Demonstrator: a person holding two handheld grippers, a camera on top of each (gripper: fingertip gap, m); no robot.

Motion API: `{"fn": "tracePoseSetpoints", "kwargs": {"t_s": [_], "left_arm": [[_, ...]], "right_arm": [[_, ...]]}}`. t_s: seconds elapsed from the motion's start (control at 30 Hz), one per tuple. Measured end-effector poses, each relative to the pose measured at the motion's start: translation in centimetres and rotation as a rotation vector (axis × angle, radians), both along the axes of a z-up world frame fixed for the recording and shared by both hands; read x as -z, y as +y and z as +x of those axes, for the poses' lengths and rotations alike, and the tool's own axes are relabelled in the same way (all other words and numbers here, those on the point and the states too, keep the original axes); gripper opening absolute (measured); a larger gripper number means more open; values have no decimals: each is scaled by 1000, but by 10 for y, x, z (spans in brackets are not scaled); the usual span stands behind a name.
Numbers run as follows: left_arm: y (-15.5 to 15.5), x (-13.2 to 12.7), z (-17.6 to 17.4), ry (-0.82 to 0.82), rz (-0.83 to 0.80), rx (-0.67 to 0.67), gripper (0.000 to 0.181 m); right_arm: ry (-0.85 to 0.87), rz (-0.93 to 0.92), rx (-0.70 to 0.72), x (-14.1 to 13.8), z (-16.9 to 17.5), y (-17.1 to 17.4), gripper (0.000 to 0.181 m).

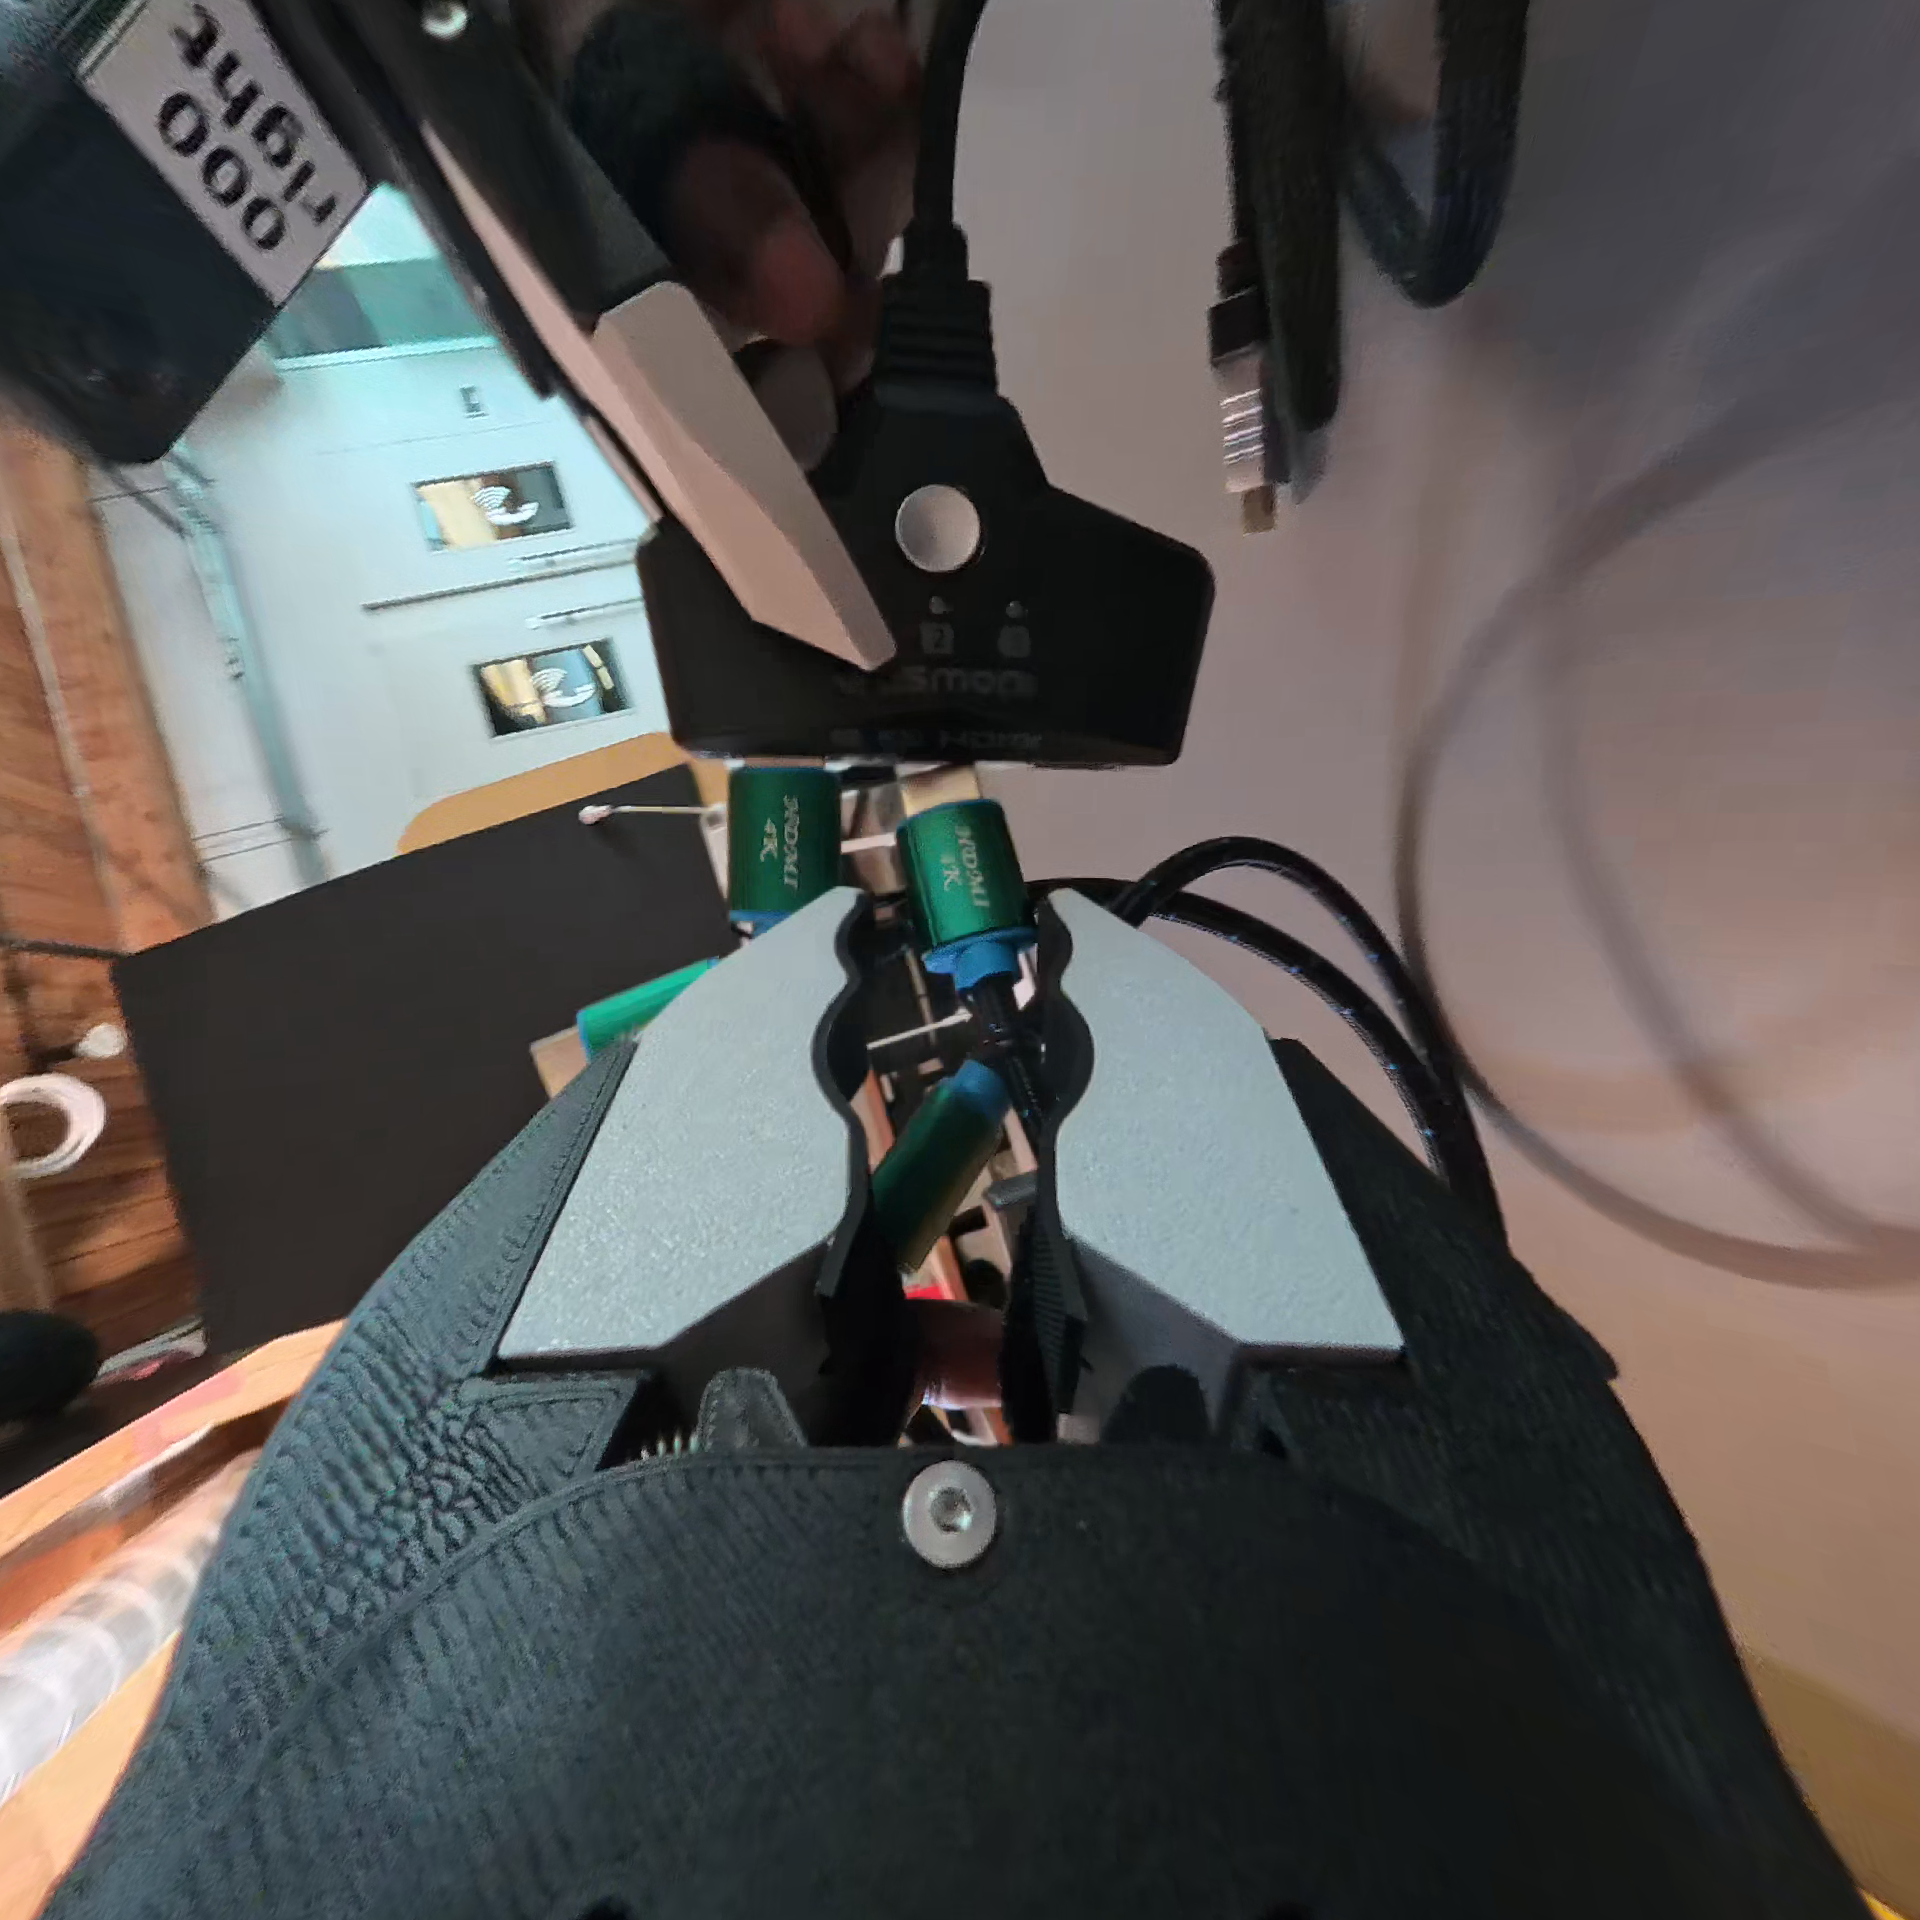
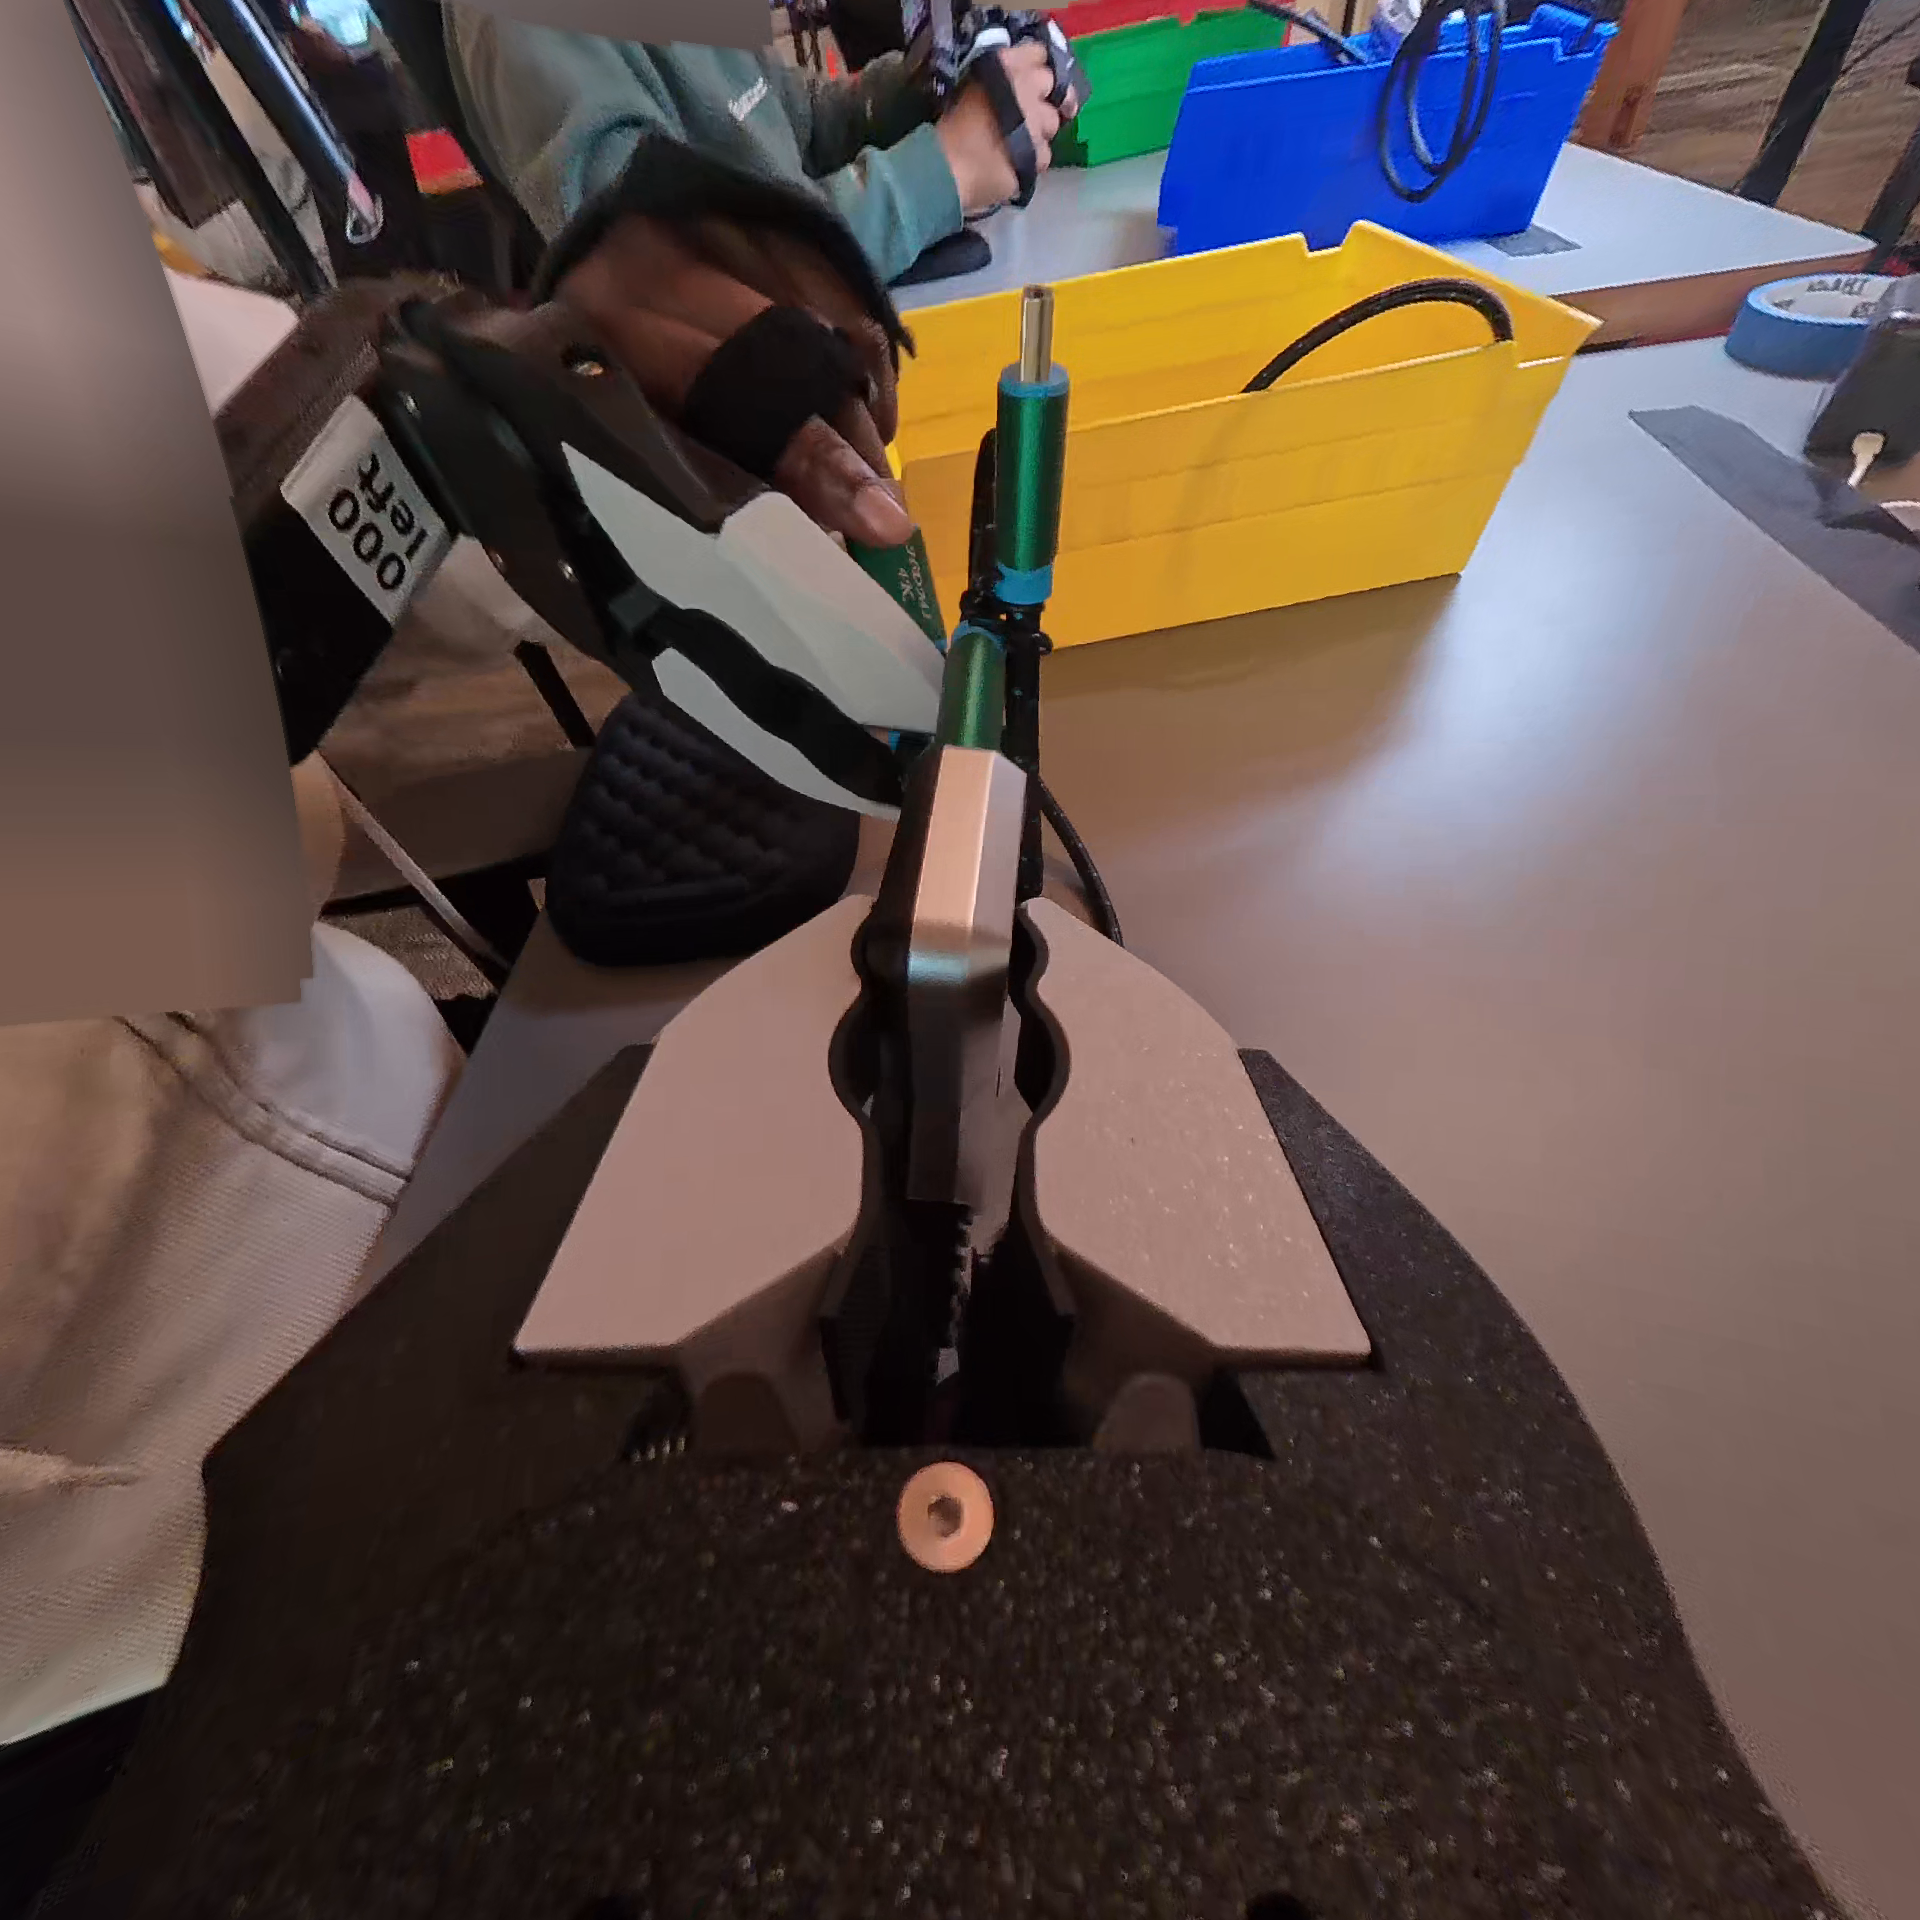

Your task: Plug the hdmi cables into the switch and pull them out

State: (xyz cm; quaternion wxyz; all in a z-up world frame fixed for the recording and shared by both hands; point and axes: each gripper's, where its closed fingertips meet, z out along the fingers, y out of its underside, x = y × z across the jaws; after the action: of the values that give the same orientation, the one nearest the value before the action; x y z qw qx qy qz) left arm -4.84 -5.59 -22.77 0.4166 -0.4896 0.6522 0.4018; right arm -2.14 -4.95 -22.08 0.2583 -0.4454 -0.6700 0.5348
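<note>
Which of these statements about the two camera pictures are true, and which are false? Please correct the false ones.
1. The right gripper is shut on the black switch. True.
2. The bin that stands on the table behind the cables is red. False: the bin is yellow.
3. One green plug stands upright with its bare metal tip pointing up, plugged into nothing. True.
4. The roll of tape on the table is green. False: the roll of tape is blue.
5. The switch has a round silver button on its face. True.
</note>
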Motion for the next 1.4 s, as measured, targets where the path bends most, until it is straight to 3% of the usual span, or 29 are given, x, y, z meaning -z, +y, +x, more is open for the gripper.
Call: {"fn": "tracePoseSetpoints", "kwargs": {"t_s": [0.17, 0.37, 0.53, 0.63, 0.8, 1.03, 1.4], "left_arm": [[-2, -2, -2, -98, -9, -19, 40], [-7, -3, 4, -64, 12, 39, 22], [-7, -6, 10, 116, 96, 94, 21], [-2, -12, 4, 185, 118, 48, 21], [-4, 0, 6, 175, 14, 70, 21], [-14, -12, 6, -32, -135, 142, 21], [-8, -2, 0, 185, -91, 60, 21]], "right_arm": [[5, -19, 12, -2, 1, 3, 23], [-5, -61, -41, -2, 3, -2, 23], [-40, -254, -162, -7, 8, -5, 23], [-47, -348, -249, -12, 12, -7, 23], [-50, -271, -267, -12, 6, -15, 23], [-108, -284, -283, -5, 8, -9, 23], [-142, -240, -277, -5, 1, -11, 23]]}}
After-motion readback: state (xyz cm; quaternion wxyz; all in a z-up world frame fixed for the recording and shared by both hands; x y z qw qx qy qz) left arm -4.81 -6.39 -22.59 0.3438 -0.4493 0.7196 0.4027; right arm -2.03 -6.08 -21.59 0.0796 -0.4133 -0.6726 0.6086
